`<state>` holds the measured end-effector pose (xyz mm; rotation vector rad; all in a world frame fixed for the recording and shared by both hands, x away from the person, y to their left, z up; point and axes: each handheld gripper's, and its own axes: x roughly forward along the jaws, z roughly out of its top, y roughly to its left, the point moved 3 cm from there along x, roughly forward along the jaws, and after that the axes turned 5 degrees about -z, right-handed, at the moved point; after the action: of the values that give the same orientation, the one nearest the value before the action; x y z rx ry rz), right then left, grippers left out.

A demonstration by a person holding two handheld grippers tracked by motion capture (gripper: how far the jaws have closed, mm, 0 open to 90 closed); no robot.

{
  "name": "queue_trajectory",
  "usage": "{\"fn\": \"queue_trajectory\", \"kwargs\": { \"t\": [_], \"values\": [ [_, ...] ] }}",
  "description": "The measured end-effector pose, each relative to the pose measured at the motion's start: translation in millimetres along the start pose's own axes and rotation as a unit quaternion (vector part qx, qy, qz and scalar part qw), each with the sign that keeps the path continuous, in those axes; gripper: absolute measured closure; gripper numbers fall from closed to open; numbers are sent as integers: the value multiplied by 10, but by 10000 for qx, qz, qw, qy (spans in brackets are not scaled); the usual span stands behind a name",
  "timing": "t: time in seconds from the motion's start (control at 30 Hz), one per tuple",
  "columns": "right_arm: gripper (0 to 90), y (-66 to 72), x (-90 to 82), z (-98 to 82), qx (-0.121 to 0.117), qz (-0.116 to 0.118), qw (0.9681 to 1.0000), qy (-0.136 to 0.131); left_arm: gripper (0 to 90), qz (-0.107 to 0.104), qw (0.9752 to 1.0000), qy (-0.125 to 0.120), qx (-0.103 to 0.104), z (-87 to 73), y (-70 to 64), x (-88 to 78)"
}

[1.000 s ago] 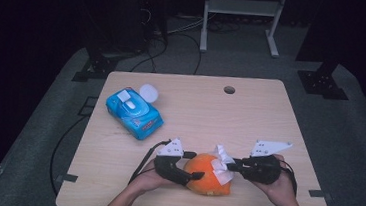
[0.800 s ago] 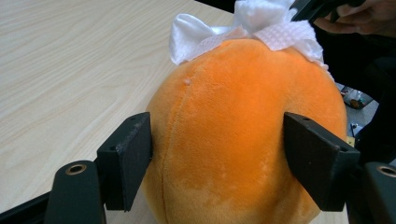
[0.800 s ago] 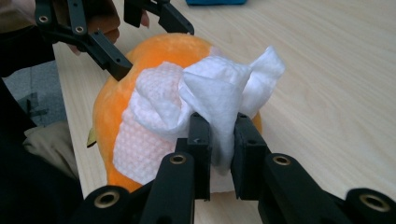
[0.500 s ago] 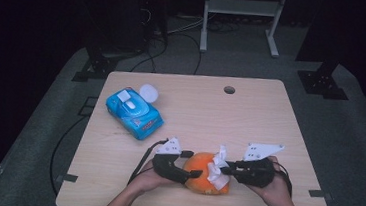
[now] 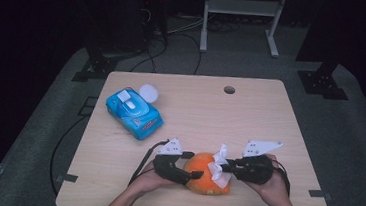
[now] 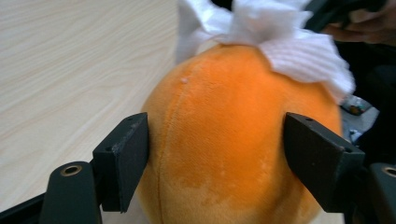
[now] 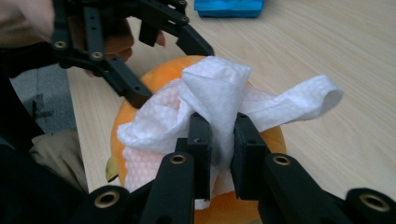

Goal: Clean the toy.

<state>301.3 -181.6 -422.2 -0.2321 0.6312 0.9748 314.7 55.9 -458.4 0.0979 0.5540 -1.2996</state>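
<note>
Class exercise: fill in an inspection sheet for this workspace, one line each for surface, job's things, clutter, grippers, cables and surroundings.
Surface: pale wooden table with a round hole near its far edge.
Job's things: orange plush toy at the near edge; white wipe draped over its top.
Clutter: blue wipes pack at far left, lid flipped open.
Grippers: left gripper has its jaws on either side of the plush toy, pressing on it; right gripper is shut on the white wipe.
Cables: black cable trails from the left gripper; more lie on the floor behind the table.
Surroundings: grey floor, dark room, white metal stand behind.
</note>
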Motion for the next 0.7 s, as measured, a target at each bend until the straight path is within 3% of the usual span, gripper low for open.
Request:
{"fn": "queue_trajectory", "kwargs": {
  "t": [0.13,0.2,0.3,0.5,0.57,0.6,0.7],
  "values": [
    [786,-18,-87,-8,230,-229,9994,-95,236,-280,9992,200,204,18,-91,-27],
    [787,11,-108,-5,196,-221,9995,-97,230,-355,9986,266,273,28,-116,-43],
    [791,52,-53,-44,83,-61,9999,82,199,-388,9982,301,333,46,-120,-65],
    [793,165,-28,-157,-220,542,9976,378,69,-419,9984,198,319,122,-89,-46],
    [792,174,-31,-162,-233,560,9974,384,57,-484,9978,258,380,112,-104,-1],
    [790,176,-30,-157,-230,561,9974,383,57,-637,9961,400,469,79,-145,71],
    [788,154,-21,-140,-217,555,9976,353,58,-638,9950,491,591,36,-172,122]
  ]
}}
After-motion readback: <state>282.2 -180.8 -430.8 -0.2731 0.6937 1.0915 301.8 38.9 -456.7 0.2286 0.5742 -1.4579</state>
